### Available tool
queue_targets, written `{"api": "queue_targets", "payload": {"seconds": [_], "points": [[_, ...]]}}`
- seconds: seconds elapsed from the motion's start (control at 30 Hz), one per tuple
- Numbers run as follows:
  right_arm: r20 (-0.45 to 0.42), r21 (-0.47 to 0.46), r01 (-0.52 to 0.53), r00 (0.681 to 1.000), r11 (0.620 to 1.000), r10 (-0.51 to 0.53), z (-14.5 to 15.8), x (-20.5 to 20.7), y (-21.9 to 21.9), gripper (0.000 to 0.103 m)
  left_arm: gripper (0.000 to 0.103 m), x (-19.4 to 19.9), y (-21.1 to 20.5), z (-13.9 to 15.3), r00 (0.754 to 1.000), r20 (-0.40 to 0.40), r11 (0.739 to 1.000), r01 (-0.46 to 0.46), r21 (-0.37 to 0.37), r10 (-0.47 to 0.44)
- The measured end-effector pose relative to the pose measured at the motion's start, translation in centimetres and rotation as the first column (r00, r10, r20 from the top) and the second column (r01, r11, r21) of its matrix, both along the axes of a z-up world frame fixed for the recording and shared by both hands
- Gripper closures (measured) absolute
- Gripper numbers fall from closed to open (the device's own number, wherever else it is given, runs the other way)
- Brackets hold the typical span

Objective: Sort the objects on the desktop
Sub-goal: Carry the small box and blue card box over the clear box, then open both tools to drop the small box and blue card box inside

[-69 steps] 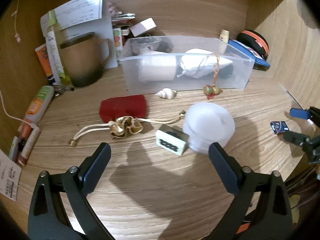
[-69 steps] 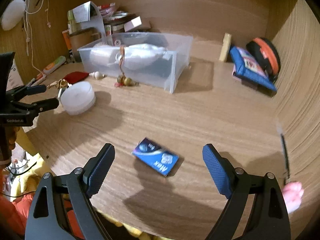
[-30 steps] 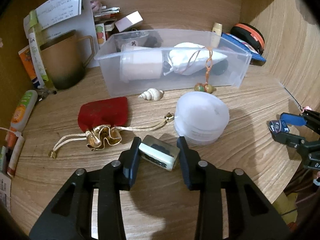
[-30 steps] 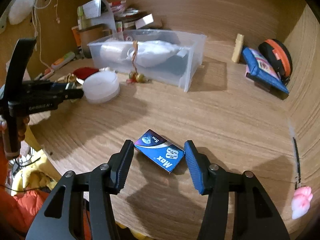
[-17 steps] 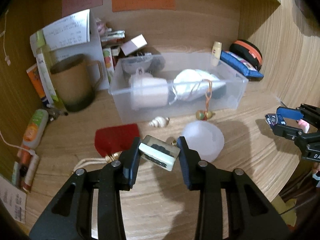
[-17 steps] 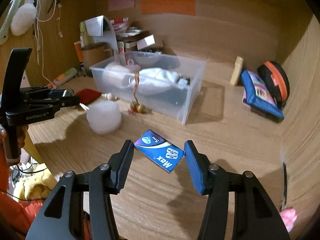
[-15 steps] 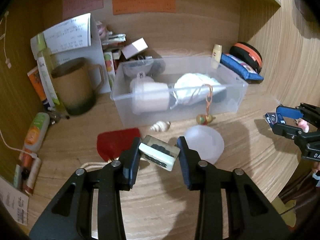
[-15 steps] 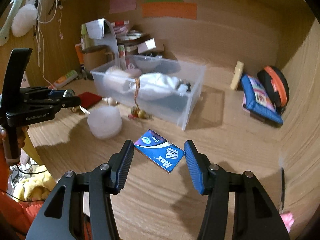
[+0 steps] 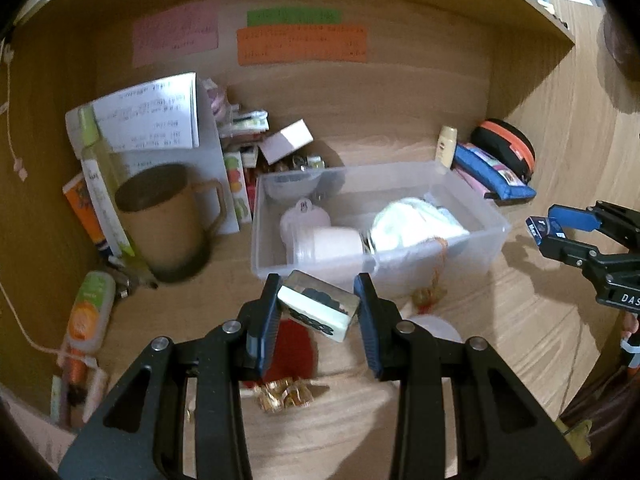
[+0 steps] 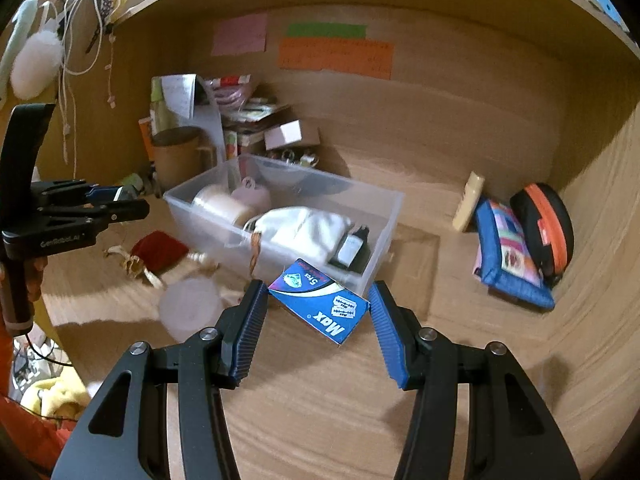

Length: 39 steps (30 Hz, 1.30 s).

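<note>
One-view-only dark bottle (image 10: 352, 249), right wrist.

We had the left gripper (image 9: 317, 307) clamped on a white block (image 9: 317, 311), just in front of the clear bin (image 9: 476, 216). Brown mug (image 9: 168, 220) sat left of the bin, right gripper (image 9: 548, 236) at its right.

Both wrist cameras are looking forward and downward along their own fingers, close above the wooden desk (image 9: 520, 340), toward the clear plastic bin (image 9: 472, 208) (image 10: 384, 216). The left view is facing the bin's long side; the right view is facing its corner. Both are sharing the bin.
</note>
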State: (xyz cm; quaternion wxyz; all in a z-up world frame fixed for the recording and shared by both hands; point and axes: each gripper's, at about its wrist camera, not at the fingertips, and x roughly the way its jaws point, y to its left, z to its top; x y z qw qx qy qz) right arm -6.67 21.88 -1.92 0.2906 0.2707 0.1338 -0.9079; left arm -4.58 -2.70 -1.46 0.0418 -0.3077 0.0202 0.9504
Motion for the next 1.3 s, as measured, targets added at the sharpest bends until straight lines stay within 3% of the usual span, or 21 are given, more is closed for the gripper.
{"api": "queue_targets", "payload": {"seconds": [0.6,1.3], "points": [[0.007,-0.002,-0.025,1.000,1.000,0.025,0.3,-5.4,-3.9,0.054,0.067,-6.7,1.0,0.8,0.996,0.001,0.996,0.085,0.008,-0.085],[0.102,-0.010,-0.052,0.993,0.999,0.052,-3.3,-10.8,-6.0,0.054,0.067,-12.6,4.1,-2.4,0.979,0.127,0.987,0.159,0.023,-0.161]]}}
